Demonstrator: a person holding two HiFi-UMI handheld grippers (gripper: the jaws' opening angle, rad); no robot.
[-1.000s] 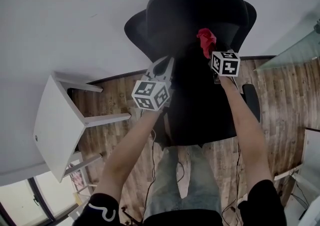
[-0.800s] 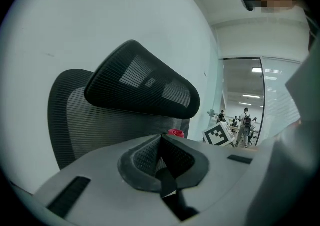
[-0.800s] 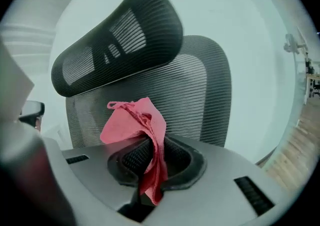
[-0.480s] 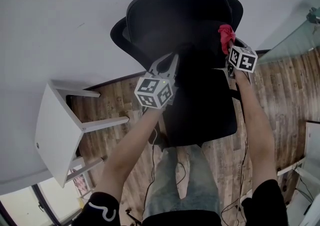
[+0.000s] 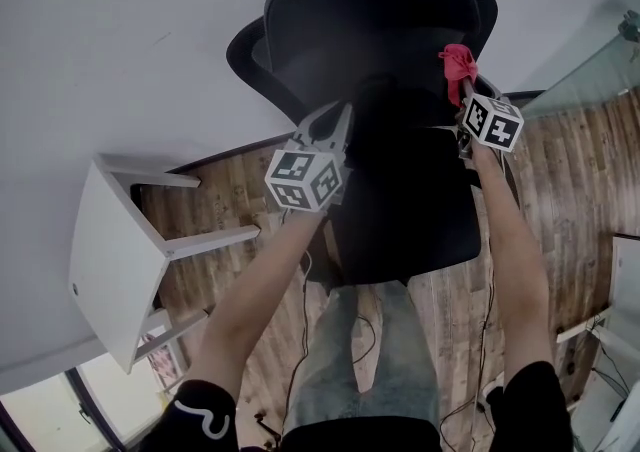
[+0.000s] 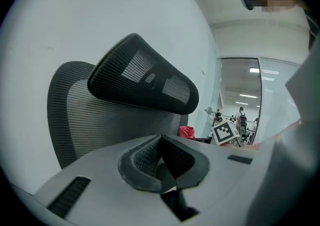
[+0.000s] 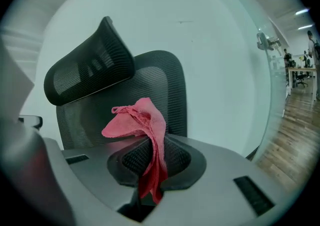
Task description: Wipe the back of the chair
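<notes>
Head view: your right tool (image 5: 466,90) puts the cloth (image 5: 458,62) at the right edge of the chair (image 5: 370,30) back, apparently touching, ready to wipe.
Left gripper view: your left tool (image 6: 161,145) is closed on nothing and held clear.
Right gripper view: jaws pinch the cloth.

I'm looking at an office, prob. open-plan: mesh chair (image 5: 370,30), glass partition (image 6: 239,85) w/ desks (image 7: 301,70) & ceiling lights (image 6: 255,70) showing behind it.

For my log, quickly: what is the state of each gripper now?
Left gripper: shut, empty.
Right gripper: shut on the cloth.
</notes>
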